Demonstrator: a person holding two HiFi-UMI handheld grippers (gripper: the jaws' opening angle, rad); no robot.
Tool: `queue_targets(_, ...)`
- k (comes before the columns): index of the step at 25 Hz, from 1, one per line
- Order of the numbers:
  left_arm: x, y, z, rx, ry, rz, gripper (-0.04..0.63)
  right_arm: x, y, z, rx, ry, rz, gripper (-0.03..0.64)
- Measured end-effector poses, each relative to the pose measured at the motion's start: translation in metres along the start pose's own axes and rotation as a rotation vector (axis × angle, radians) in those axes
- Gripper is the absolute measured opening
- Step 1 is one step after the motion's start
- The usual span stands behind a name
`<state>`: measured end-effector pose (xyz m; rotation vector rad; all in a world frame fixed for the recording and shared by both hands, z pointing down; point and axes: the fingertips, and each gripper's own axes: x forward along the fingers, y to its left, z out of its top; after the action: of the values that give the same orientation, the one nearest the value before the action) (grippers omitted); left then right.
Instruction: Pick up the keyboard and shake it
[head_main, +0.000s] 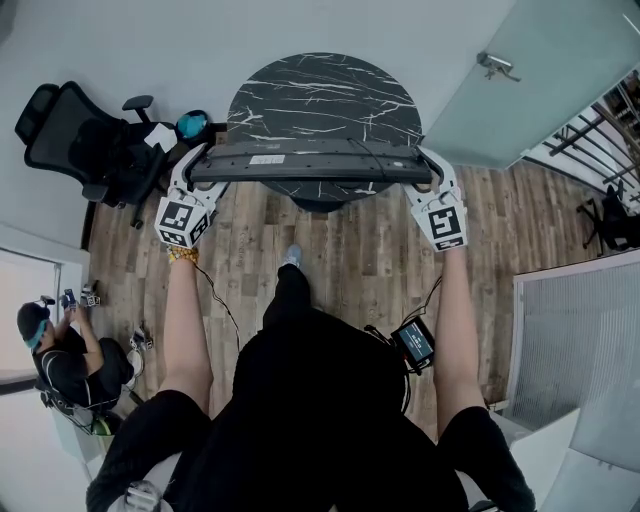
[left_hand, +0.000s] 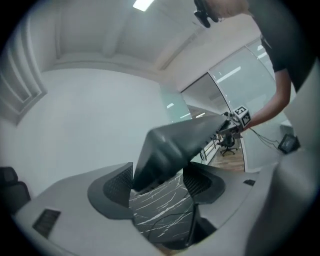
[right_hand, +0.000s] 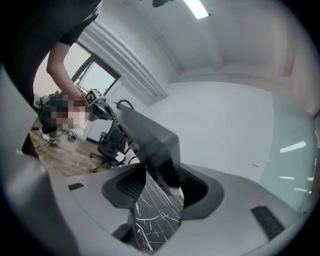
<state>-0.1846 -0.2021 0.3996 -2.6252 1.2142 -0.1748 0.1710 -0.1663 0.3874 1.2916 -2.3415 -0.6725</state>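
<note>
1. Presently, both forearms are stretched straight ahead toward 12 o'clock in the head view, roughly parallel, with a gripper held in each hand.
2. The left gripper (head_main: 203, 168) is closed on the left end of the keyboard (head_main: 310, 160), at about 11 o'clock. In the left gripper view the dark end of the board is seen pinched between the two jaws.
3. The right gripper (head_main: 426, 172) is clamped on the opposite end, at about 1 o'clock, and its jaws are spread only as far as the board's thickness demands.
4. The keyboard is carried crosswise between the two grippers, lifted clear of the surface and rolled so that a face bearing a pale label is shown to the head camera.
5. A round black table (head_main: 320, 90) with white marble veining lies under and beyond the keyboard, at 12 o'clock.
6. A wood-plank floor (head_main: 350, 250) is seen around the table's base.
7. A black office chair (head_main: 80, 140) stands at 10 o'clock, and a seated person (head_main: 60, 350) is seen at 8 o'clock.
8. A glass partition (head_main: 500, 90) is found at 2 o'clock.
</note>
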Motion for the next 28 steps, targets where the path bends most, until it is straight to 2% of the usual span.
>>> queue_targets(2,0.003,-0.003,-0.002,0.060,0.030,0.004,0.299,0.000,0.002,-0.005,-0.052,0.035,-0.008,0.207)
queue_targets(3,0.003,-0.004,-0.002,0.063,0.032,0.005,0.299,0.000,0.002,-0.007,-0.053,0.040,-0.008,0.206)
queue_targets(11,0.005,-0.010,-0.003,-0.007,0.009,-0.006,0.299,-0.008,0.004,-0.015,0.028,0.039,0.027,0.204)
queue_targets(17,0.005,-0.007,0.003,-0.078,-0.021,-0.004,0.299,-0.010,0.005,-0.024,0.206,0.022,0.113,0.206)
queue_targets(23,0.000,-0.008,-0.006,-0.165,0.009,-0.030,0.299,-0.014,0.015,-0.030,0.370,0.016,0.213,0.206)
queue_targets(25,-0.001,-0.009,-0.010,-0.217,0.019,-0.044,0.299,-0.014,0.019,-0.032,0.441,0.015,0.256,0.204)
queue_targets(28,-0.003,-0.007,-0.015,-0.347,0.013,-0.063,0.299,-0.014,0.024,-0.035,0.576,0.010,0.329,0.204)
